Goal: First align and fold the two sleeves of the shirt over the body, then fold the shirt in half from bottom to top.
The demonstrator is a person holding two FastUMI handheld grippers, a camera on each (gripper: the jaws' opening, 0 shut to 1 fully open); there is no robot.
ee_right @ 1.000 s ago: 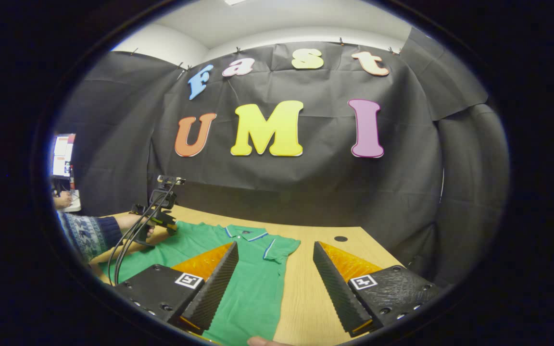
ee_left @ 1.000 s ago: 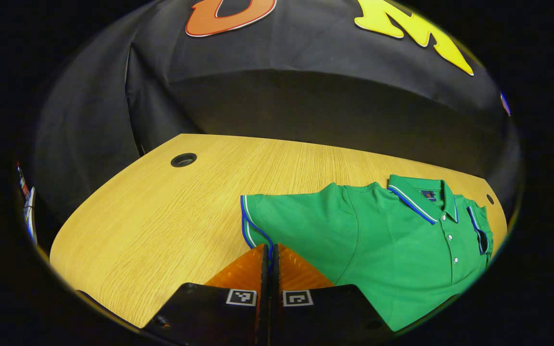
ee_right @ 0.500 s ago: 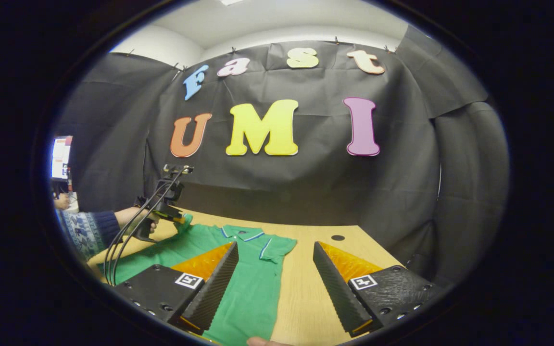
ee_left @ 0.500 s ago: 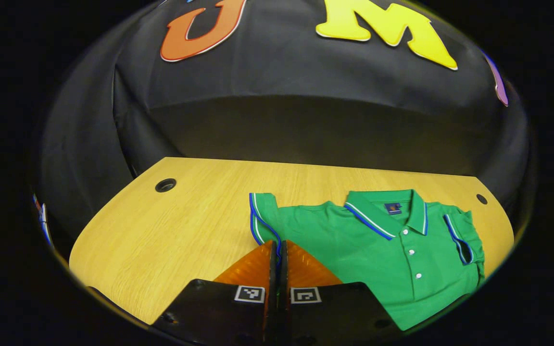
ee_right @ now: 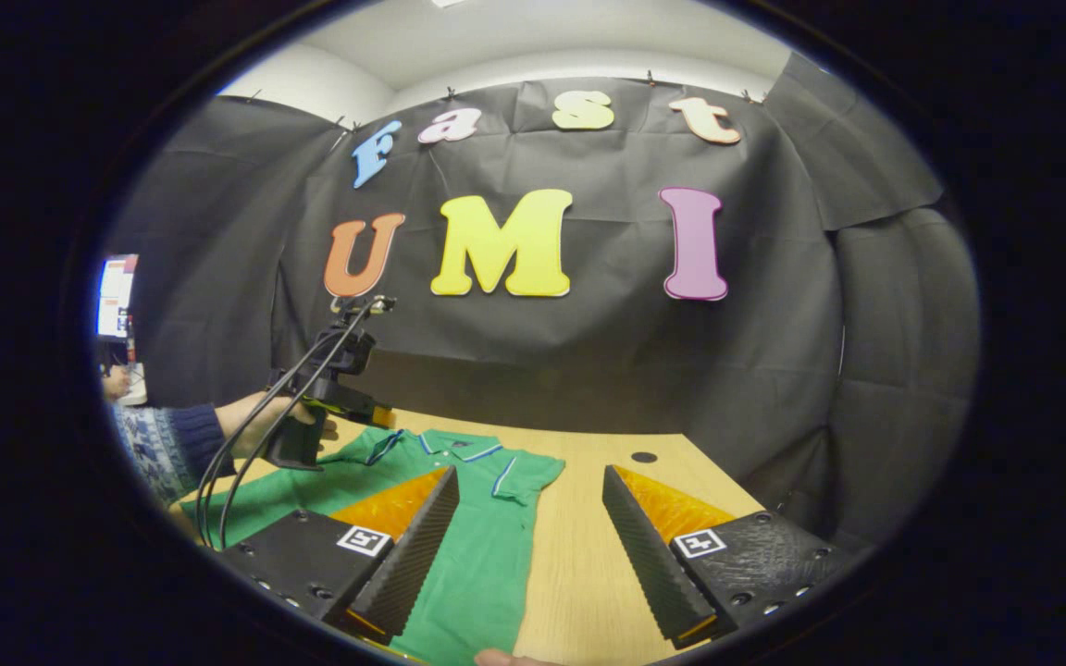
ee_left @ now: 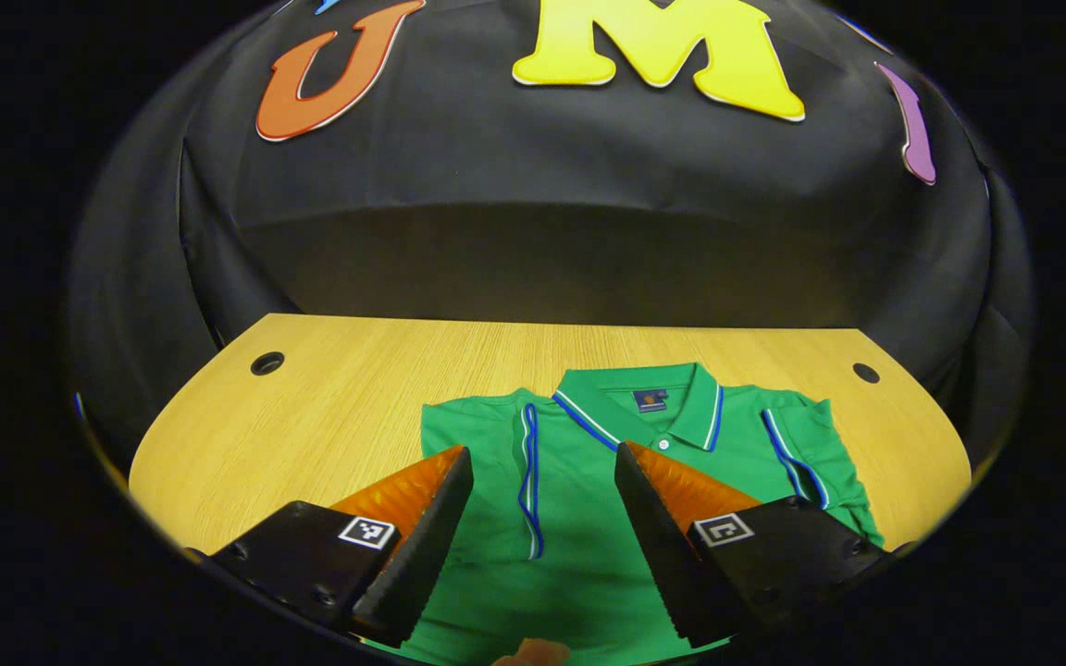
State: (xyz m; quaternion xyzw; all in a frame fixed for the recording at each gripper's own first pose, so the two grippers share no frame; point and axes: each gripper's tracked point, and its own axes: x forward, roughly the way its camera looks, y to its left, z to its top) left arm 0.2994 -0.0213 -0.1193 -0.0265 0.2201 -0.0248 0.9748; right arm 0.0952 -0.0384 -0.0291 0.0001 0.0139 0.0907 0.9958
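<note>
A green polo shirt (ee_left: 588,555) lies flat on the wooden table (ee_left: 311,416), collar (ee_left: 644,407) towards the wall. One sleeve is folded onto the body, its striped cuff (ee_left: 528,481) running down between my left gripper's fingers. My left gripper (ee_left: 542,455) hovers open just above that cuff, holding nothing. The other sleeve (ee_left: 806,453) lies spread out at the right. In the right gripper view, my right gripper (ee_right: 529,474) stands open over the shirt (ee_right: 487,546) and its right edge, empty. The left gripper (ee_right: 380,414) is seen farther off above the shirt's shoulder, held by a hand (ee_right: 255,424).
Two round cable holes (ee_left: 266,363) (ee_left: 865,373) sit near the table's far corners. Black cloth walls close in behind and at the sides. A patterned sleeve (ee_right: 158,444) and cables (ee_right: 246,462) reach in from the left. A screen (ee_right: 115,296) stands at the far left.
My left gripper, shut on the sleeve cuff before, carried it across onto the shirt's body and opened, letting it go. The right gripper stayed open and almost still.
</note>
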